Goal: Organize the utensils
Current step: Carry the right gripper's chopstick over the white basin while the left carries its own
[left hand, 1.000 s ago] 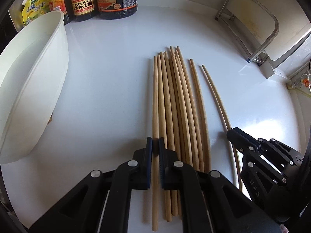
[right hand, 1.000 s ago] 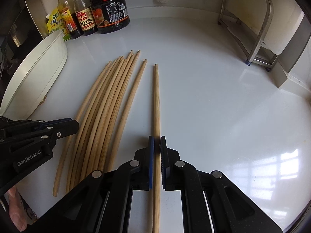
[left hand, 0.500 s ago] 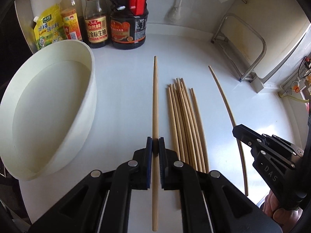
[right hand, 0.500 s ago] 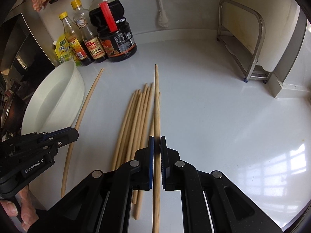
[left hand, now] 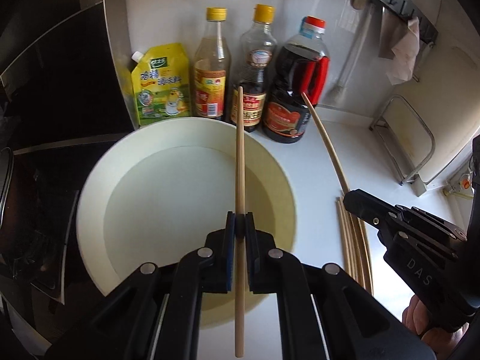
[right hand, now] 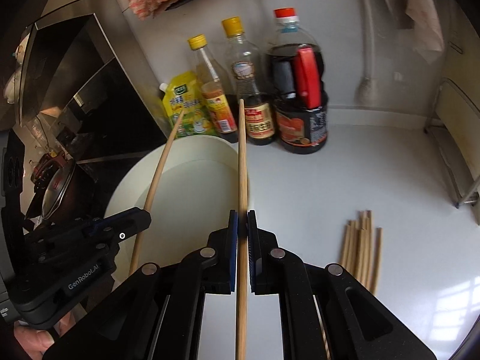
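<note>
My left gripper (left hand: 240, 220) is shut on a long wooden chopstick (left hand: 239, 150) and holds it over the white basin (left hand: 99, 180). My right gripper (right hand: 242, 219) is shut on another chopstick (right hand: 241, 156), held in the air by the basin's right rim (right hand: 210, 141). Each gripper shows in the other's view: the right one (left hand: 349, 198) with its chopstick (left hand: 324, 138), the left one (right hand: 144, 214) with its chopstick (right hand: 162, 162). Several more chopsticks lie bundled on the white counter (right hand: 361, 252), also in the left wrist view (left hand: 354, 240).
Three sauce bottles (left hand: 256, 69) and a yellow seasoning pouch (left hand: 160, 85) stand against the back wall behind the basin. A metal rack (left hand: 405, 141) stands at the right. A black stove with a pan (right hand: 57, 192) lies left of the basin.
Both grippers have lifted their chopsticks off the counter and swung left, the left one to over the basin and the right one to its right rim. The bundle stays on the counter, now at the right.
</note>
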`<act>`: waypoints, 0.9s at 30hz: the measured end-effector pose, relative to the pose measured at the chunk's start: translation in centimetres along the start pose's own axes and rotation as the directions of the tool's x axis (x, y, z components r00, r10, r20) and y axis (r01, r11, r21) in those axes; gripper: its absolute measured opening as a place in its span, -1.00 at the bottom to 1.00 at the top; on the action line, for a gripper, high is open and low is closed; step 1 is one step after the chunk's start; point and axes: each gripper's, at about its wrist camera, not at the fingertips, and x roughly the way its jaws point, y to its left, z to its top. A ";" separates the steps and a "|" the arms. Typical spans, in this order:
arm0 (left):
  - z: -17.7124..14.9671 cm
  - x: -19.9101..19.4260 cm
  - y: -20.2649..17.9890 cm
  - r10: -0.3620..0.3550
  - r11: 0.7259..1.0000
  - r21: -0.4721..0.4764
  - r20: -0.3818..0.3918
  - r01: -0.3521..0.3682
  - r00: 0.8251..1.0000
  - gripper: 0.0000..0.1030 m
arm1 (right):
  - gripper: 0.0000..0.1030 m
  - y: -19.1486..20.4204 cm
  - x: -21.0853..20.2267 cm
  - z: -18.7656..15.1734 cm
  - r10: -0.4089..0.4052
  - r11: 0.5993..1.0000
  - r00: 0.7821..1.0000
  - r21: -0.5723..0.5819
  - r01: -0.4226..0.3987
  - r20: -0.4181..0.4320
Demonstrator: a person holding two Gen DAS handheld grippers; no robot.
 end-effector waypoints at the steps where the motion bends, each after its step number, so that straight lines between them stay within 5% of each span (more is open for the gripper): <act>1: 0.2 0.2 0.9 0.009 1.000 -0.002 -0.003 -0.009 1.000 -0.86 | -0.88 0.8 0.7 0.4 0.011 1.000 1.000 -0.001 -0.011 -0.006; 9: 1.1 3.7 6.9 0.022 1.000 0.000 -0.059 -0.022 0.998 -0.86 | -0.88 5.2 7.2 1.8 0.030 0.999 0.995 0.019 -0.028 -0.093; 18: 1.5 7.4 8.9 0.012 0.999 0.031 -0.133 -0.008 0.991 -0.86 | -0.88 5.7 12.9 1.0 -0.014 0.998 0.980 0.065 0.027 -0.197; 27: 2.1 9.1 10.2 -0.009 1.000 0.026 -0.168 0.013 0.986 -0.85 | -0.88 5.4 14.5 0.6 -0.061 0.995 0.969 0.067 0.079 -0.237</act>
